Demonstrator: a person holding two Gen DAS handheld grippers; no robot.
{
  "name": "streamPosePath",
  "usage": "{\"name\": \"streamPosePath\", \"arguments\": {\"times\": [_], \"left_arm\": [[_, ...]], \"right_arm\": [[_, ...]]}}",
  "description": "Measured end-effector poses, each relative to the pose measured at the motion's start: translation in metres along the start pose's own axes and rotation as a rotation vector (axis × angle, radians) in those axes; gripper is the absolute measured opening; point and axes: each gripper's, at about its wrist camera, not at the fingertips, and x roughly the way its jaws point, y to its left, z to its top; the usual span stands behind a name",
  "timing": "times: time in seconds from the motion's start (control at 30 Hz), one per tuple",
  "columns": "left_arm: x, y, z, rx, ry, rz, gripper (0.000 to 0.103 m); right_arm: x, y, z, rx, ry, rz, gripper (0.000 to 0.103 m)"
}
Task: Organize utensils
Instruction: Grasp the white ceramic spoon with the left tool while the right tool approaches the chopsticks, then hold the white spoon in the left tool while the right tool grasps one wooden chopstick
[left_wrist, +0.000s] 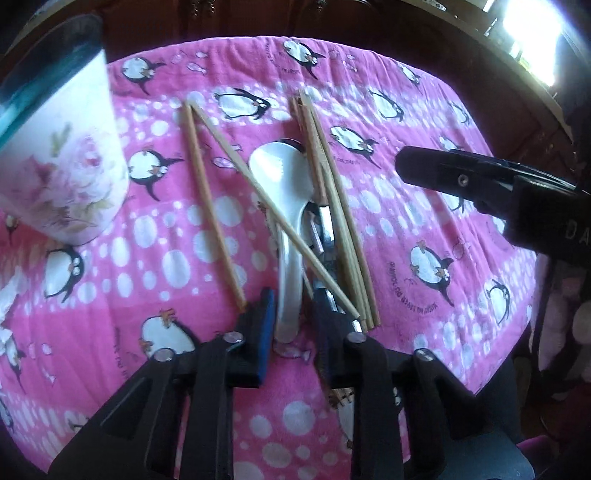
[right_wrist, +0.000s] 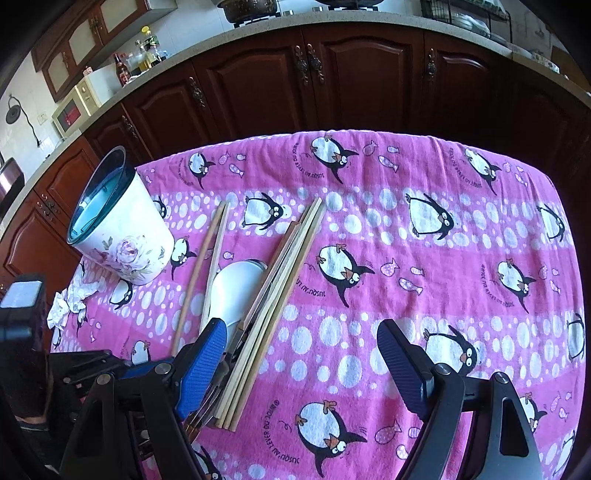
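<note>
A white ceramic spoon (left_wrist: 284, 184) lies on the pink penguin cloth (left_wrist: 406, 110) among several wooden chopsticks (left_wrist: 332, 199), with metal cutlery (left_wrist: 325, 240) partly hidden under them. My left gripper (left_wrist: 295, 321) is low over the near end of the spoon handle, its jaws a little apart on either side of it, not closed. A white floral cup (left_wrist: 62, 155) with a blue rim stands at the left. In the right wrist view, my right gripper (right_wrist: 303, 354) is open and empty, just right of the chopstick bundle (right_wrist: 273, 295); the spoon (right_wrist: 236, 288) and cup (right_wrist: 122, 236) lie to its left.
Crumpled tissue (right_wrist: 66, 302) lies at the cloth's left edge. Dark wooden kitchen cabinets (right_wrist: 332, 81) stand beyond the table's far edge. The right gripper's black body (left_wrist: 498, 192) shows at the right of the left wrist view.
</note>
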Motion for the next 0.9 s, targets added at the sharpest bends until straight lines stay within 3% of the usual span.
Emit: {"name": "streamPosePath", "arguments": {"times": [0.03, 0.13, 0.2, 0.3, 0.67, 0.9], "left_arm": [[0.0, 0.0, 0.001, -0.003, 0.001, -0.009, 0.011], [0.0, -0.001, 0.004, -0.006, 0.002, -0.007, 0.011], [-0.005, 0.002, 0.001, -0.017, 0.0, -0.022, 0.011], [-0.02, 0.006, -0.007, -0.016, -0.009, -0.03, 0.011], [-0.092, 0.044, -0.054, -0.077, -0.069, 0.012, 0.011], [-0.125, 0.086, -0.092, -0.227, -0.112, 0.063, 0.01]], "right_arm": [[0.0, -0.001, 0.0, 0.001, 0.002, 0.004, 0.083], [0.002, -0.002, 0.002, 0.003, 0.006, 0.021, 0.078], [0.003, -0.001, 0.003, 0.011, 0.015, 0.052, 0.064], [0.005, 0.003, 0.001, 0.023, 0.032, 0.102, 0.054], [0.013, 0.06, -0.008, -0.086, 0.082, 0.238, 0.052], [0.036, 0.087, -0.019, -0.174, 0.14, 0.178, 0.052]]}}
